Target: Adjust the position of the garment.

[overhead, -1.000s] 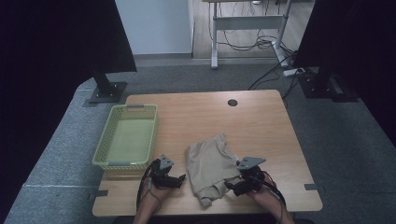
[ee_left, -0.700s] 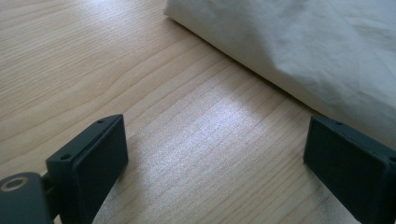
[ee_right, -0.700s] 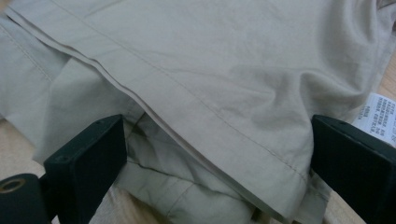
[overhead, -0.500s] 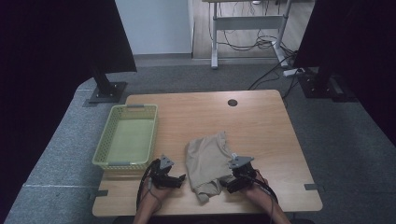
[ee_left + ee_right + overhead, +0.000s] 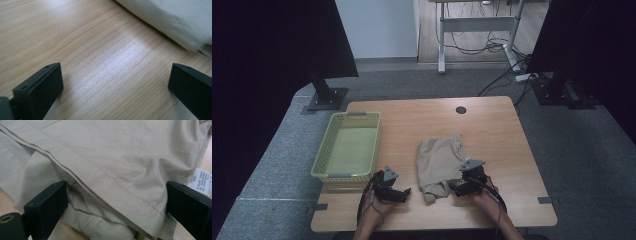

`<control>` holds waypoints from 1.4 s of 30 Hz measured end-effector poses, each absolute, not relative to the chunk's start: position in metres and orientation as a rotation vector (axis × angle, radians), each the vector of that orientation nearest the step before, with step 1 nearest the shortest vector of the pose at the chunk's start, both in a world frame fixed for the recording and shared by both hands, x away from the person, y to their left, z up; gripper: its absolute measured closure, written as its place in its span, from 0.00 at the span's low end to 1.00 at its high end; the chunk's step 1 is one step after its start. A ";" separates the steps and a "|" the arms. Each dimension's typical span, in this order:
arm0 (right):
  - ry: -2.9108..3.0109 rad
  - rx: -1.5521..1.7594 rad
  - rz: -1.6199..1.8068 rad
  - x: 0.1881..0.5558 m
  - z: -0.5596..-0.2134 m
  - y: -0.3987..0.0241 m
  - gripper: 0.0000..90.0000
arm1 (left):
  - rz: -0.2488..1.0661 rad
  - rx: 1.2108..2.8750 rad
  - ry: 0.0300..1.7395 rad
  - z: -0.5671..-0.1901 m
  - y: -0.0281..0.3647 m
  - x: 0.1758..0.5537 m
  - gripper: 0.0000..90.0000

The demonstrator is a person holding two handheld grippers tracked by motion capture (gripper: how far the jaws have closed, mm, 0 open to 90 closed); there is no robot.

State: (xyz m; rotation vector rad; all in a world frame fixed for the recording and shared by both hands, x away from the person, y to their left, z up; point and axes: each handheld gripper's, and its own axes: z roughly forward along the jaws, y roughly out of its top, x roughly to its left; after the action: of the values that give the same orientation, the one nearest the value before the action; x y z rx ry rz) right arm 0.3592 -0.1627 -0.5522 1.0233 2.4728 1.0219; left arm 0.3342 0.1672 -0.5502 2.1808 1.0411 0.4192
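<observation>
A crumpled beige garment (image 5: 439, 162) lies on the wooden table (image 5: 492, 125) near its front edge. My right gripper (image 5: 455, 186) is at the garment's near right corner, open, its jaws straddling the hemmed edge of the cloth (image 5: 117, 177). A white care label (image 5: 203, 181) shows at the cloth's right side. My left gripper (image 5: 404, 192) rests open over bare wood a short way left of the garment, whose pale edge (image 5: 175, 22) lies beyond its jaws.
A yellow-green plastic basket (image 5: 349, 150) sits on the table's left side, nothing in it. A round cable hole (image 5: 460, 110) is near the table's far edge. Dark monitor stands (image 5: 327, 95) flank the table on the grey floor.
My right gripper has moved left, from beside the garment's right edge onto its near corner. The left gripper has stayed where it was.
</observation>
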 end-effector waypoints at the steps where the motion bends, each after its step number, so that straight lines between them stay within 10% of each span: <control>1: 2.469 1.033 1.019 0.361 -0.552 -0.163 0.06 | 0.419 2.181 1.041 -0.550 0.167 0.334 0.00; 42: 2.398 1.130 1.001 0.429 -0.554 -0.119 0.06 | 0.424 2.170 1.046 -0.550 0.165 0.334 0.02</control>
State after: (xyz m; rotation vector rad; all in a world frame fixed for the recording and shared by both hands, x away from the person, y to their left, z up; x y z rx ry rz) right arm 0.4294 -0.1190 -0.5537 1.1298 2.3976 1.0010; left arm 0.3337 0.1652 -0.5500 2.1697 1.0455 0.4238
